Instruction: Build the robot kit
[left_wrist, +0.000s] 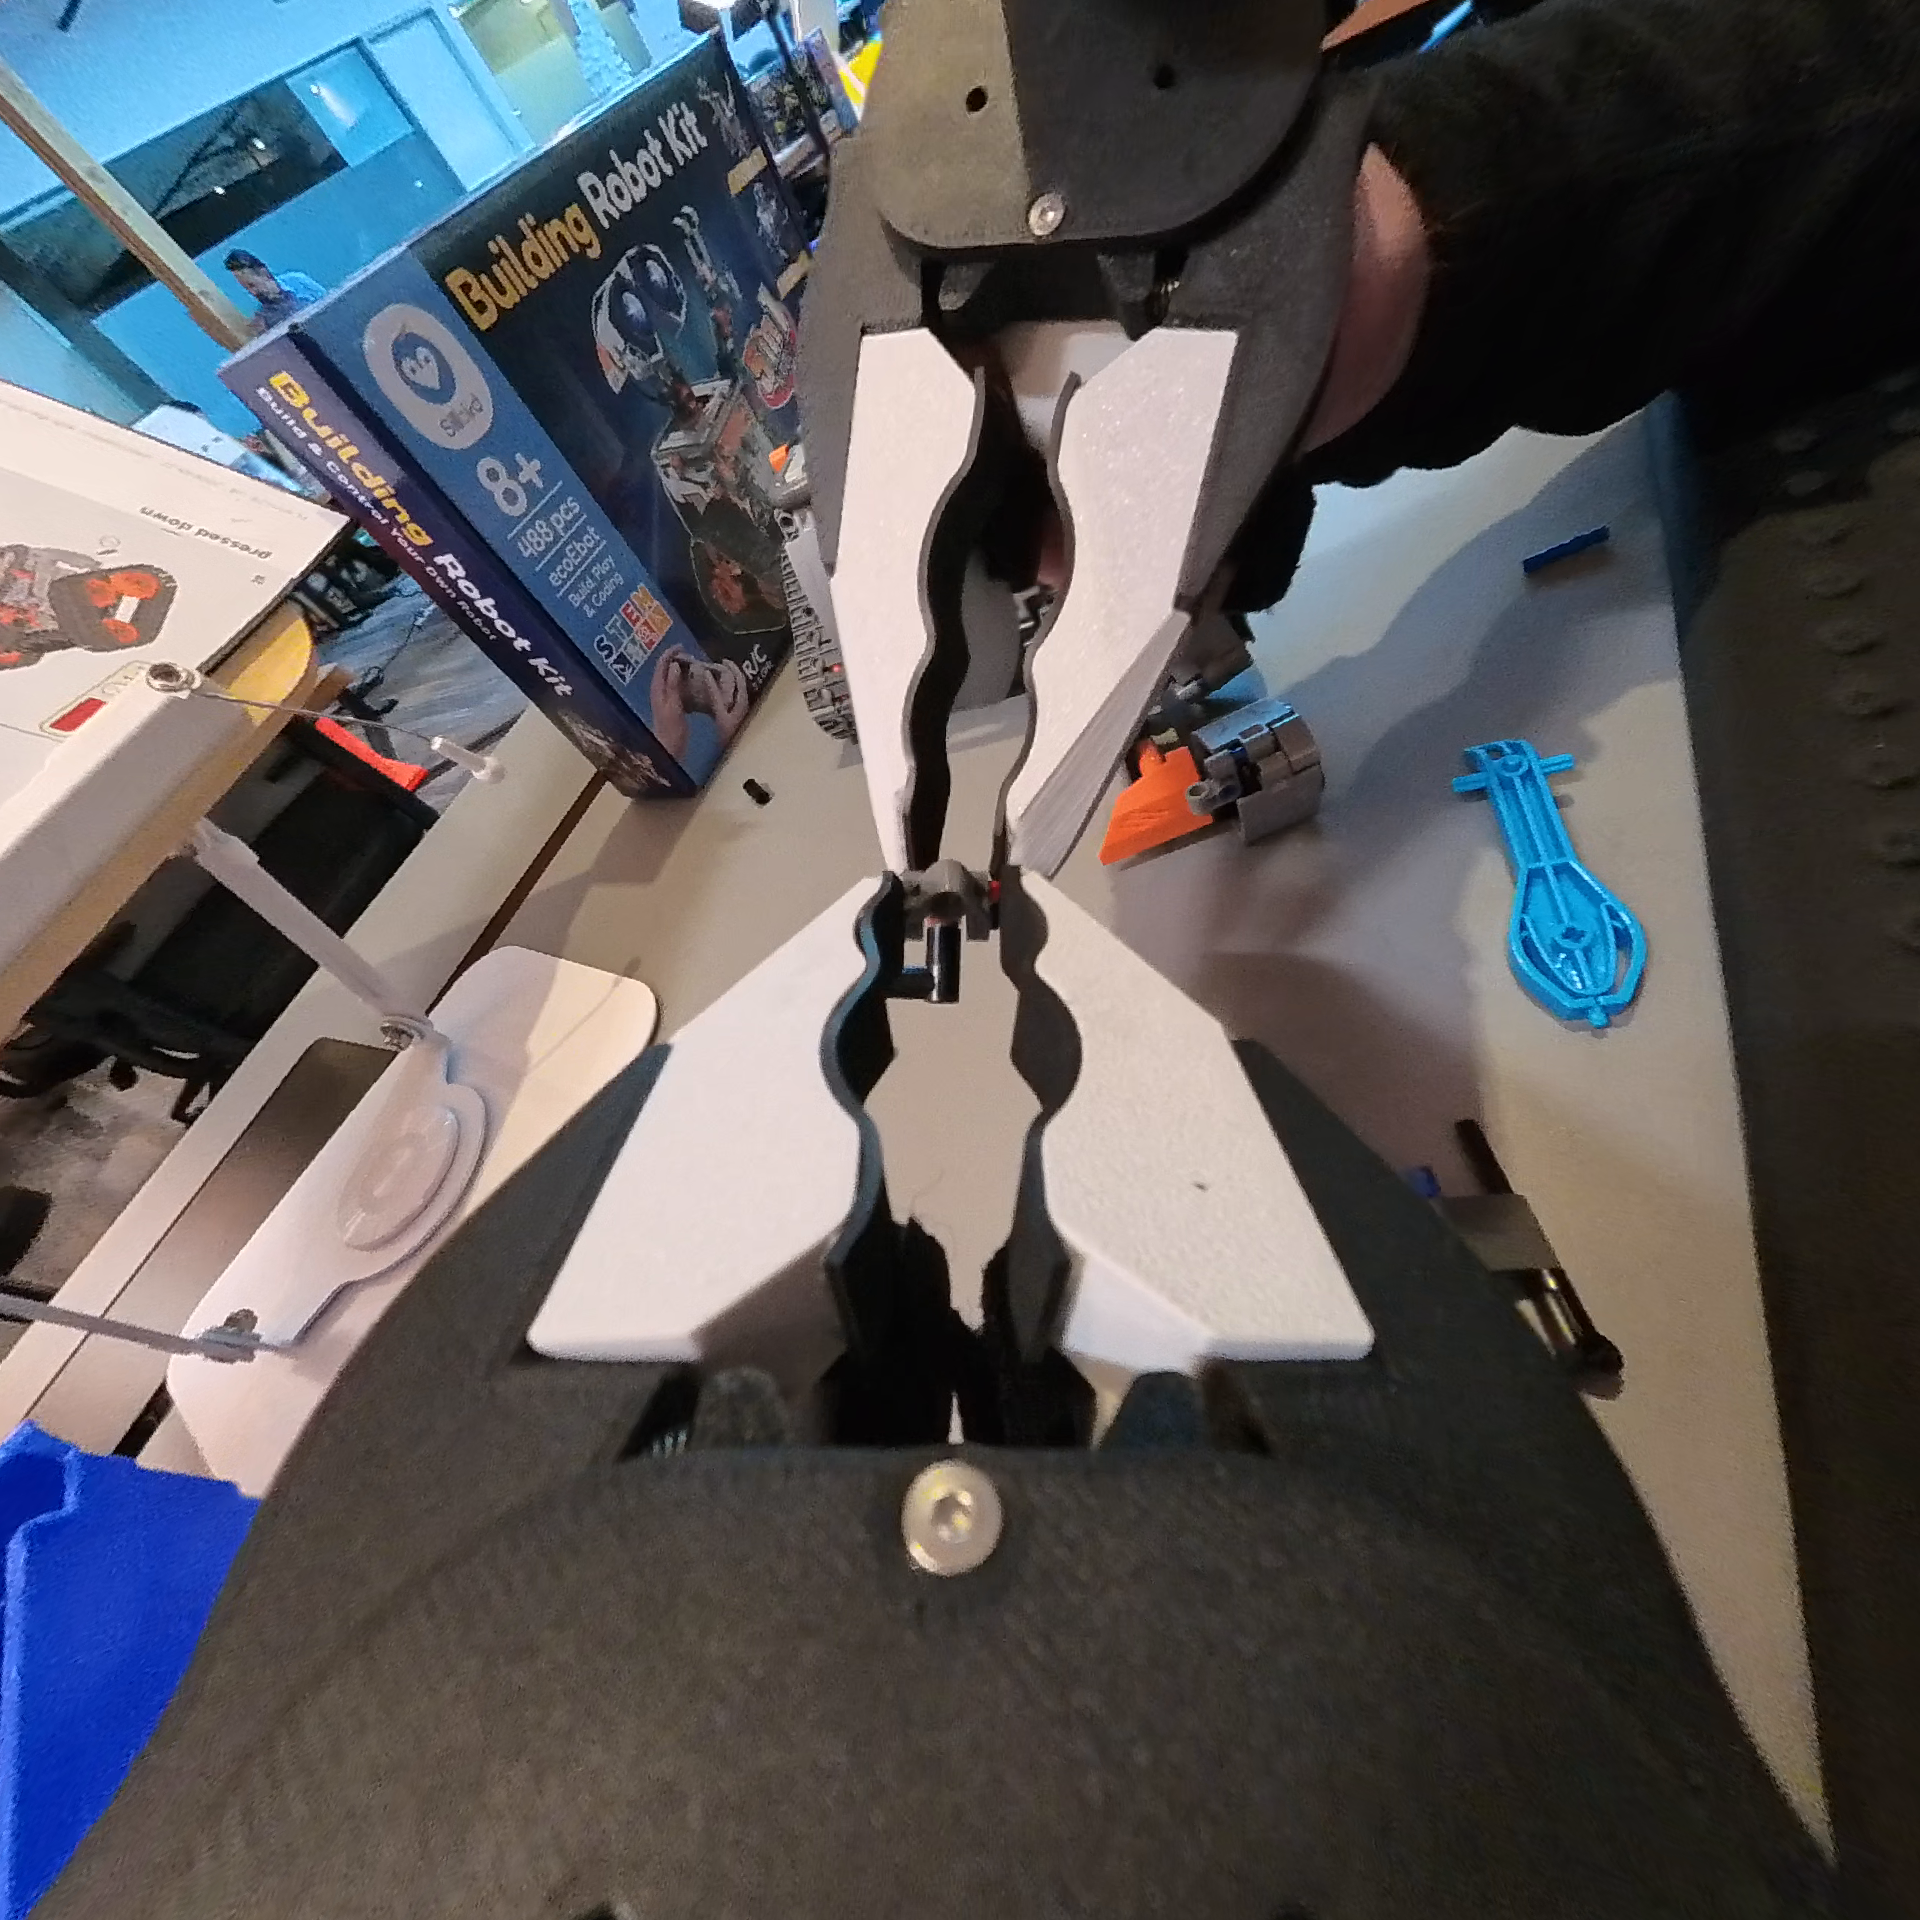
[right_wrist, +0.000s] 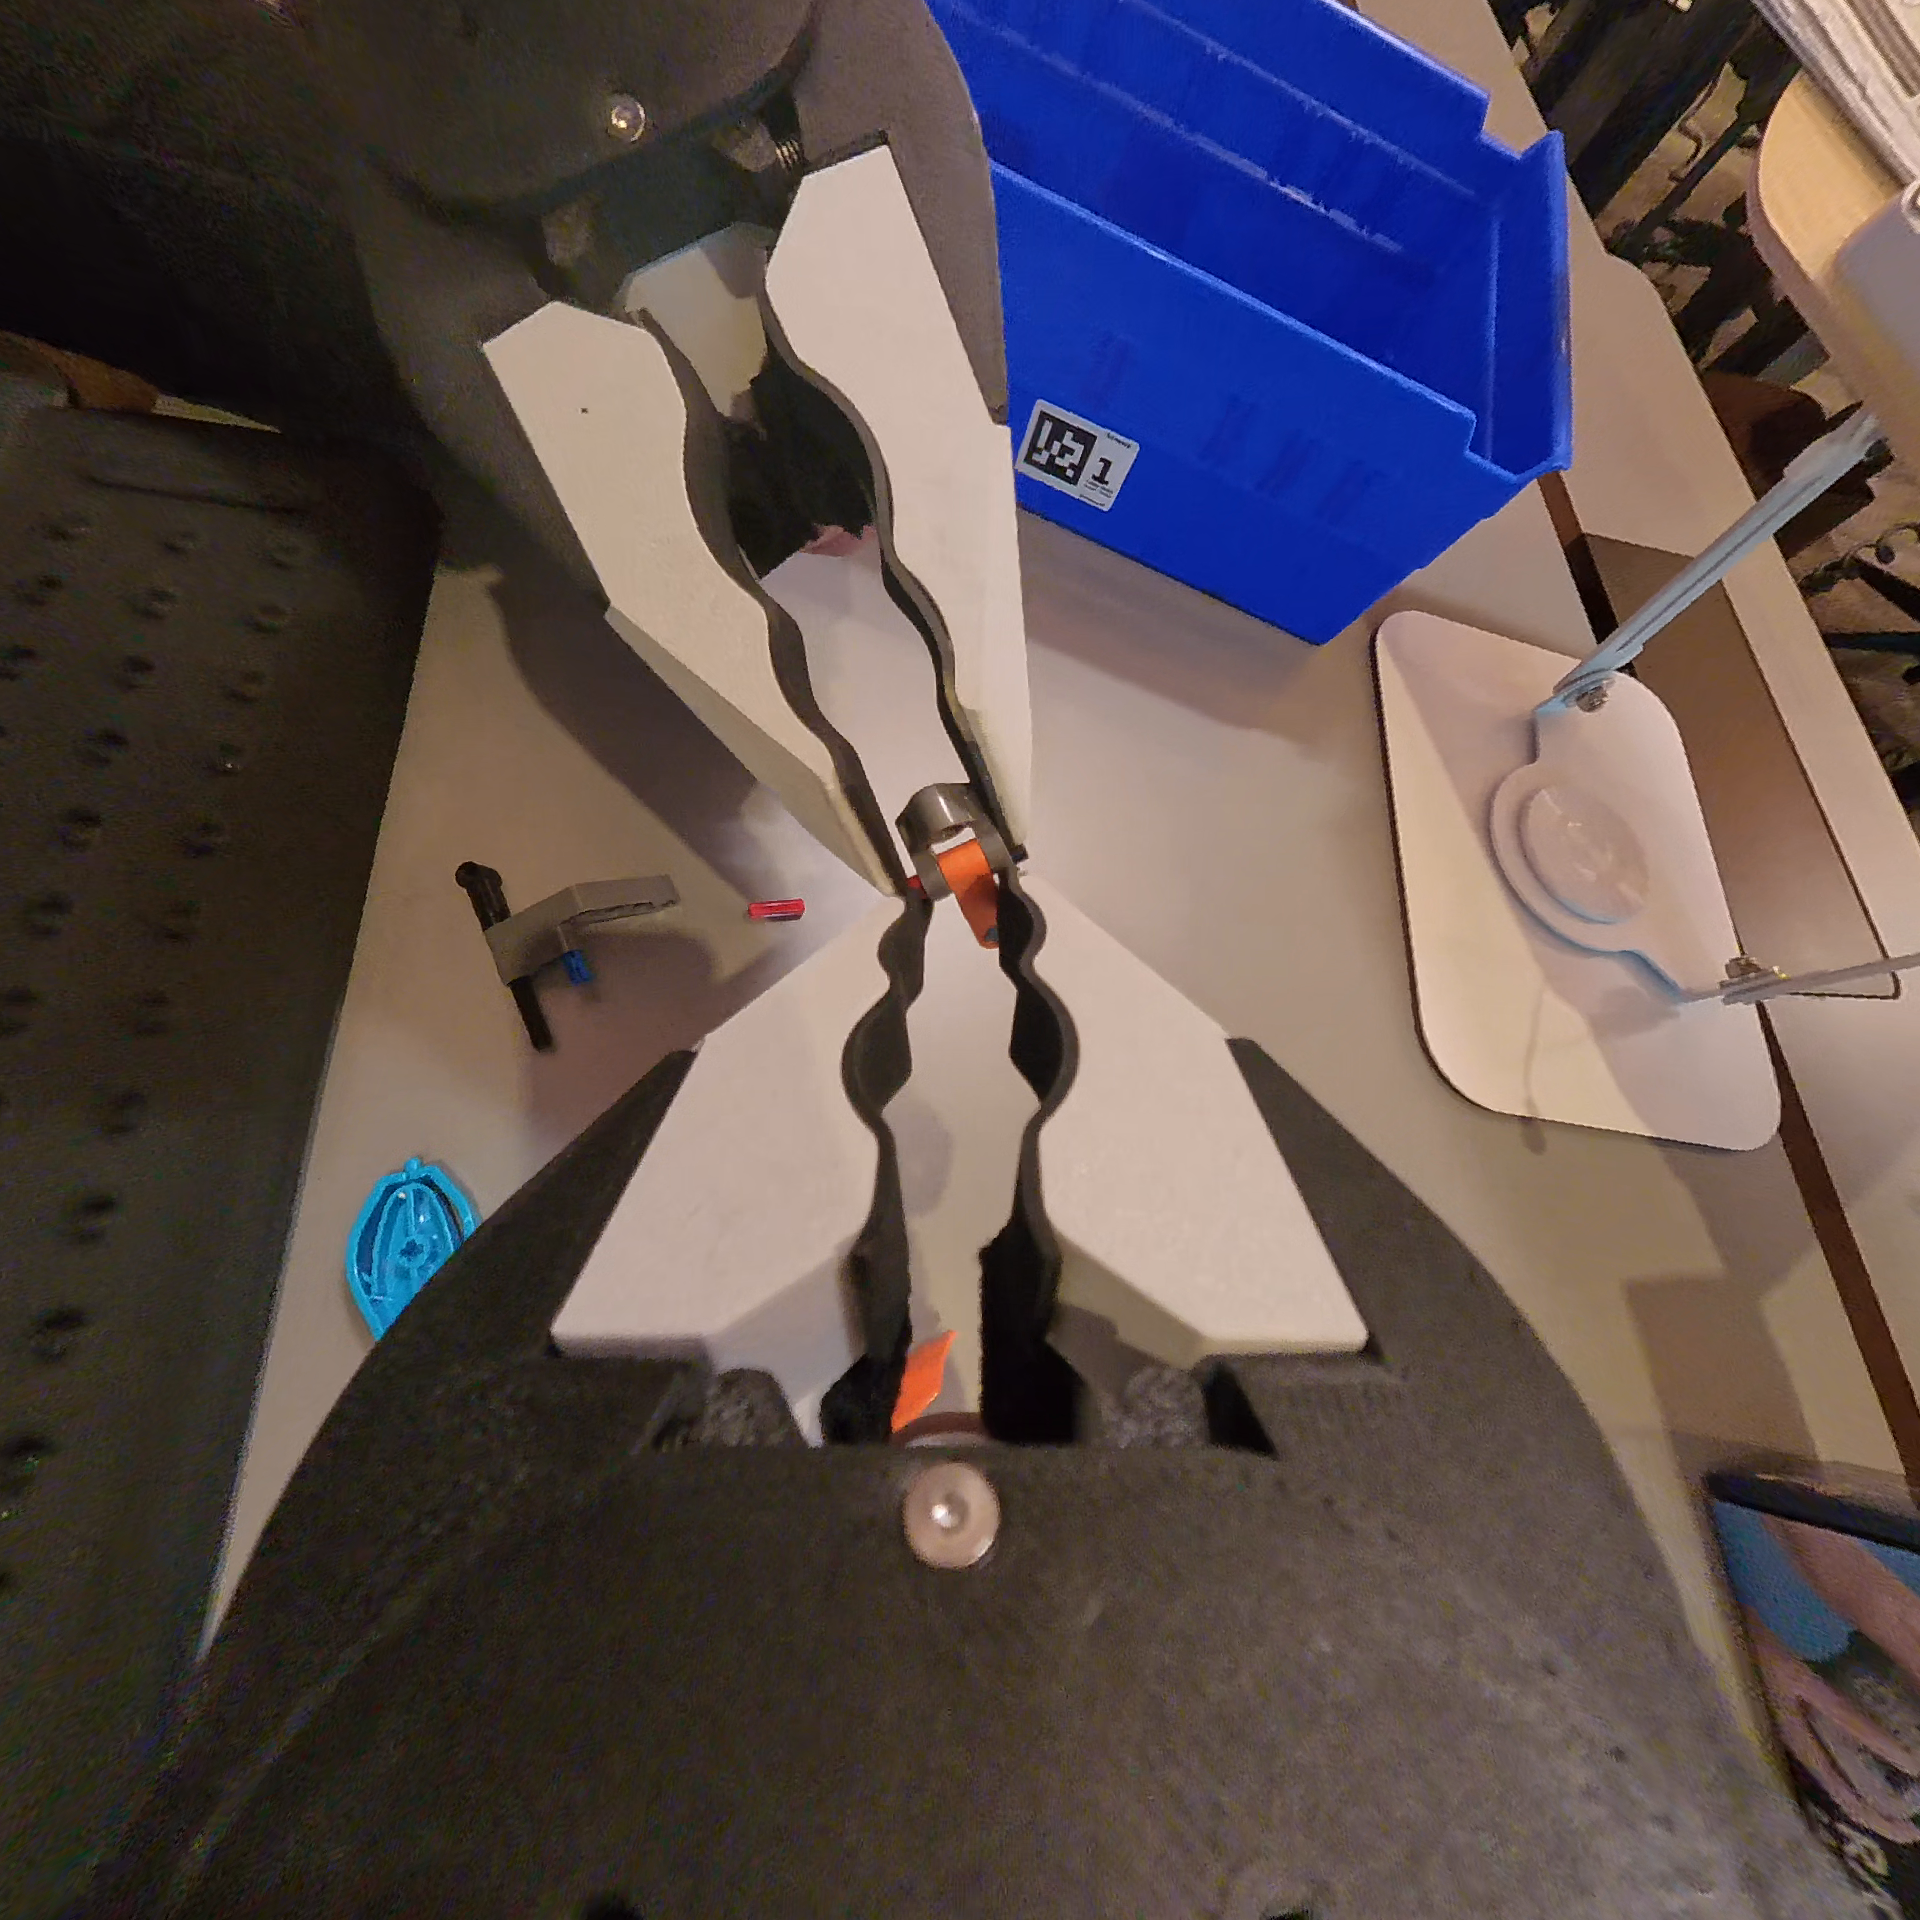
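You are pinching one small grey and orange toy piece between both nearly closed hand-held grippers, left and right, tips meeting above the desk.

Blue bin cut off by the top edge; the opposing tongs hide its left end. Blue tool partly concealed behind the near tongs. Printed box cropped at the right edge, blurred.

small grey-orange brick piece, between both jaws
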